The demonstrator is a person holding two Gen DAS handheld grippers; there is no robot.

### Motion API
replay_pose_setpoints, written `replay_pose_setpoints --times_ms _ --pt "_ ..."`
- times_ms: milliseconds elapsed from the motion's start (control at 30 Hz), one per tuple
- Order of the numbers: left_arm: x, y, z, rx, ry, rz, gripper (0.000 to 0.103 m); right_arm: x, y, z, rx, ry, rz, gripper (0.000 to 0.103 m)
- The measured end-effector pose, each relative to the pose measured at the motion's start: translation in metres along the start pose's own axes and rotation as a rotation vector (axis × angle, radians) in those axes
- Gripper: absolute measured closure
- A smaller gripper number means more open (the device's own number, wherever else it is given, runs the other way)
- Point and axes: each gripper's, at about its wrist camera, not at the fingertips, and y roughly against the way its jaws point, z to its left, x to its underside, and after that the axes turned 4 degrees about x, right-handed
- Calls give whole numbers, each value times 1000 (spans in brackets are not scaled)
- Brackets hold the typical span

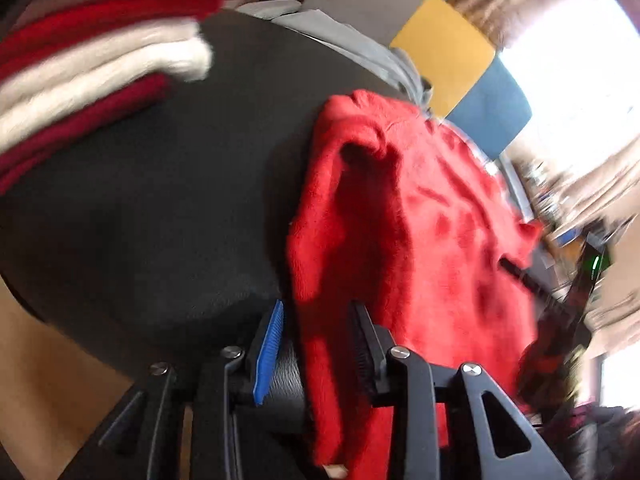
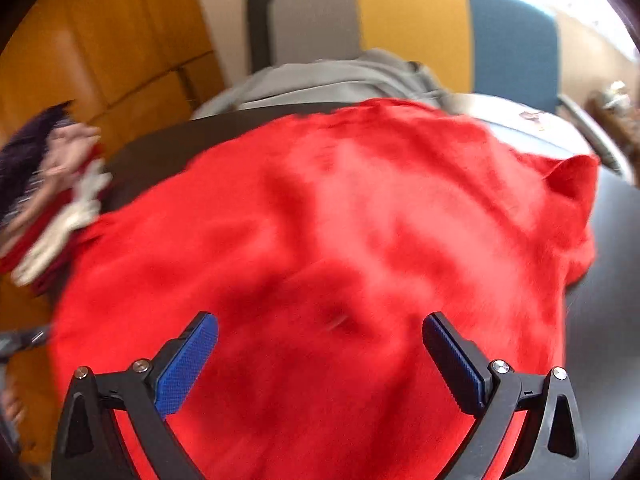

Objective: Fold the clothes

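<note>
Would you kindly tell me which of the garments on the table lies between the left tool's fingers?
The bright red fuzzy sweater, spread unfolded. The folded stack and grey garment lie apart.

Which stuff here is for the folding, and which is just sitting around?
For the folding:
red sweater
left gripper
right gripper
folded stack

Just sitting around:
grey garment
colourful chair
black table
</note>
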Motion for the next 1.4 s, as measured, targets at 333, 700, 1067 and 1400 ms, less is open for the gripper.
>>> replay_pose_setpoints --times_ms 333,700,1067,1400 --pt "-20 -28 -26 -207 -184 -87 83 -3 -26 -11 94 19 -5 0" --pt "-65 -15 -29 -259 -298 -185 80 1 -22 -9 113 -26 -23 0" --pt "-11 7 26 -138 -112 -107 70 3 -21 -5 116 -34 -27 0" --pt "-34 -21 -8 -205 -110 -62 50 2 -21 -3 145 -20 -26 0"
